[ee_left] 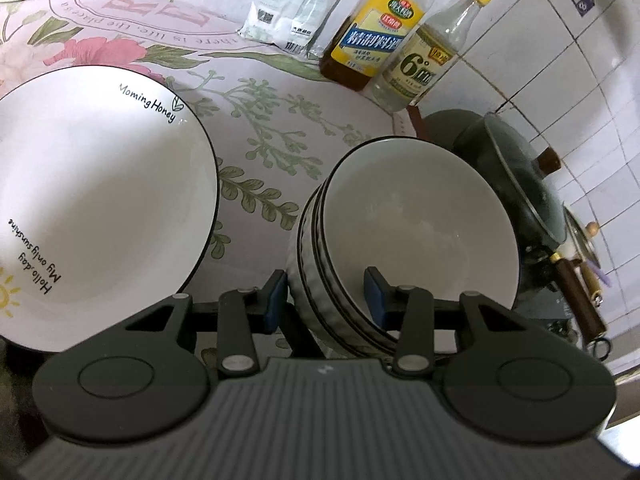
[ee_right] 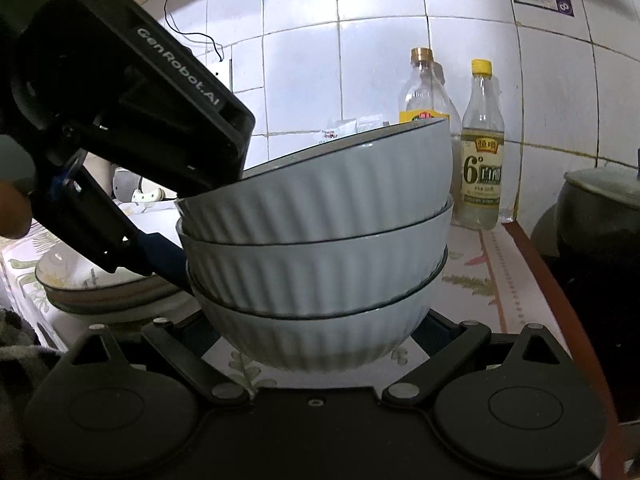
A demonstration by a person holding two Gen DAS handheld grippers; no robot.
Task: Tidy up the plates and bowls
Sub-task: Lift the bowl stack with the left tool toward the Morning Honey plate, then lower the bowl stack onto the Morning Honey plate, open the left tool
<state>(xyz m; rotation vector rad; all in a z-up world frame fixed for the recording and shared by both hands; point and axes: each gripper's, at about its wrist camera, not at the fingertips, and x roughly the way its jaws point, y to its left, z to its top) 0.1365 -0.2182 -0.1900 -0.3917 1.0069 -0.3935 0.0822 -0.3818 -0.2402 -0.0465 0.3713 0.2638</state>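
Your left gripper (ee_left: 326, 300) straddles the near rim of the stack of three pale ribbed ceramic bowls with dark rims (ee_left: 404, 236): one blue pad outside the wall, one inside the top bowl. Whether the pads actually pinch the rims, you cannot tell from here. Your right gripper (ee_right: 320, 336) has its fingers spread wide either side of the bottom bowl, apparently cradling it so the nest stays together. The stack sits low over the floral-clothed surface (ee_left: 280, 120), just beside the white round dark-rimmed plate printed with black lettering (ee_left: 92, 200).
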